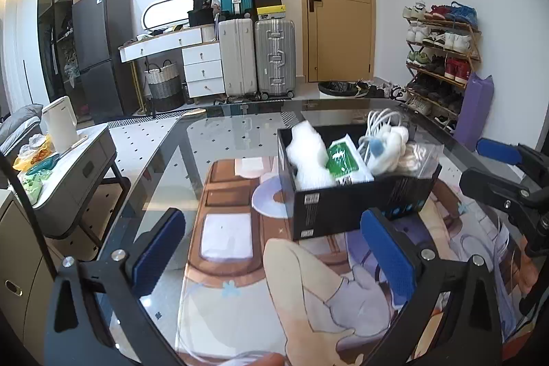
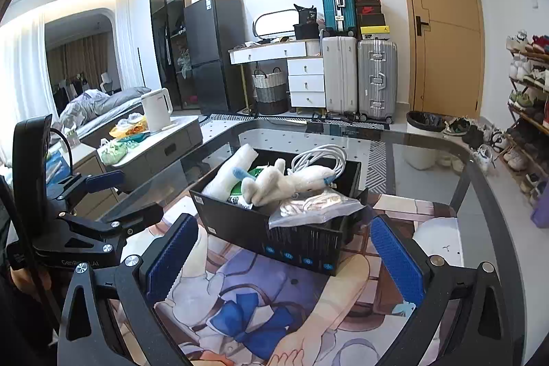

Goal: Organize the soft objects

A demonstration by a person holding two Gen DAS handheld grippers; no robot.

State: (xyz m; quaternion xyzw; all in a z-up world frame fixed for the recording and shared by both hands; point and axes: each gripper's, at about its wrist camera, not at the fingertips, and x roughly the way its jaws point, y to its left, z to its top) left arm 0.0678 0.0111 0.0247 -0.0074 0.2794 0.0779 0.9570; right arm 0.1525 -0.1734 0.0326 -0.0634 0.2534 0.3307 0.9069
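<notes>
A black box point(image 1: 357, 201) stands on the printed mat point(image 1: 308, 290) on the glass table. It holds a white foam roll point(image 1: 307, 156), a green and white packet point(image 1: 345, 162), a white plush toy point(image 2: 284, 182), a coiled white cable point(image 2: 322, 158) and a clear zip bag point(image 2: 315, 206). My left gripper point(image 1: 274, 252) is open and empty, in front of the box's near left corner. My right gripper point(image 2: 284, 258) is open and empty, just in front of the box point(image 2: 274, 228). Each gripper also shows at the edge of the other's view.
A grey side table point(image 2: 164, 146) with a white kettle point(image 2: 156, 110) and snack bags stands to the left. Suitcases point(image 2: 360, 78), a white dresser, a fridge and a door lie beyond. A shoe rack point(image 1: 442, 57) and a purple mat point(image 1: 475, 112) stand at the right.
</notes>
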